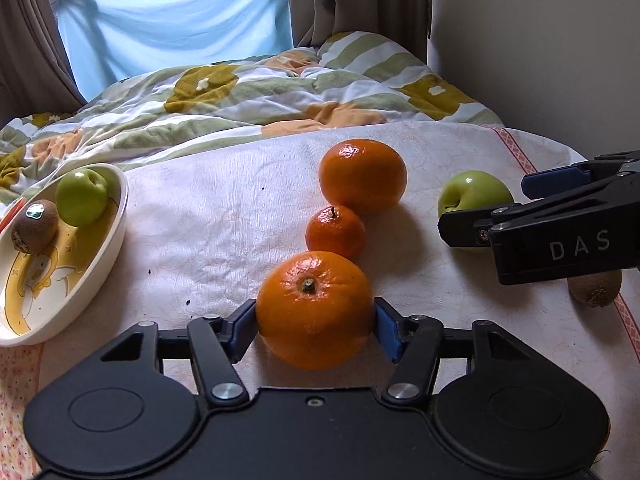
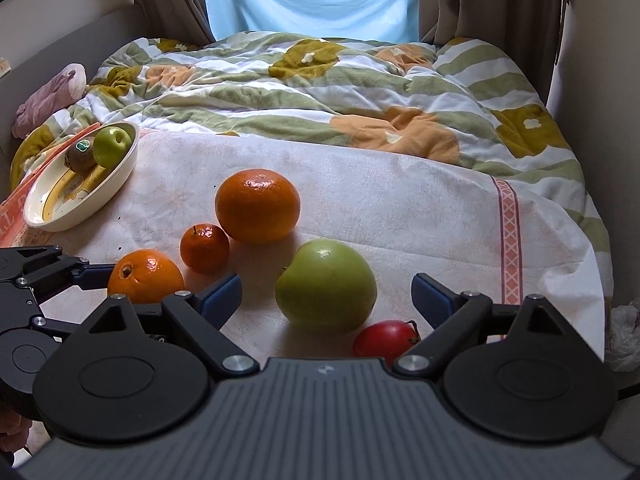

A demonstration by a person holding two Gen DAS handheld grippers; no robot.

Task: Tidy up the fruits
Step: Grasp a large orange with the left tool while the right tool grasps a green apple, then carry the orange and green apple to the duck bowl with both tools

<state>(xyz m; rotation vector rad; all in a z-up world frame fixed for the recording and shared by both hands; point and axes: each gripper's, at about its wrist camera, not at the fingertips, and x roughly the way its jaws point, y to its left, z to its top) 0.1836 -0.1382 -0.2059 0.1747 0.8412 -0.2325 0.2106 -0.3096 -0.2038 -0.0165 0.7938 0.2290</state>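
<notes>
My left gripper (image 1: 315, 322) is shut on the near orange (image 1: 315, 309), its blue pads touching both sides; the orange rests on the white cloth (image 1: 224, 216). It also shows in the right wrist view (image 2: 145, 277). Behind it lie a small mandarin (image 1: 335, 233) and a big orange (image 1: 362, 176). My right gripper (image 2: 326, 292) is open around a green apple (image 2: 326, 283), pads apart from it. A red fruit (image 2: 385, 338) lies just in front of the apple. A cream bowl (image 1: 108, 248) at the left holds a green apple (image 1: 82, 197) and a kiwi (image 1: 35, 226).
A loose kiwi (image 1: 596, 289) lies at the right, partly behind my right gripper. A rumpled flowered quilt (image 2: 340, 92) covers the bed behind the cloth. Curtains and a wall stand beyond. The cloth's right edge drops off past the pink stripe (image 2: 508, 232).
</notes>
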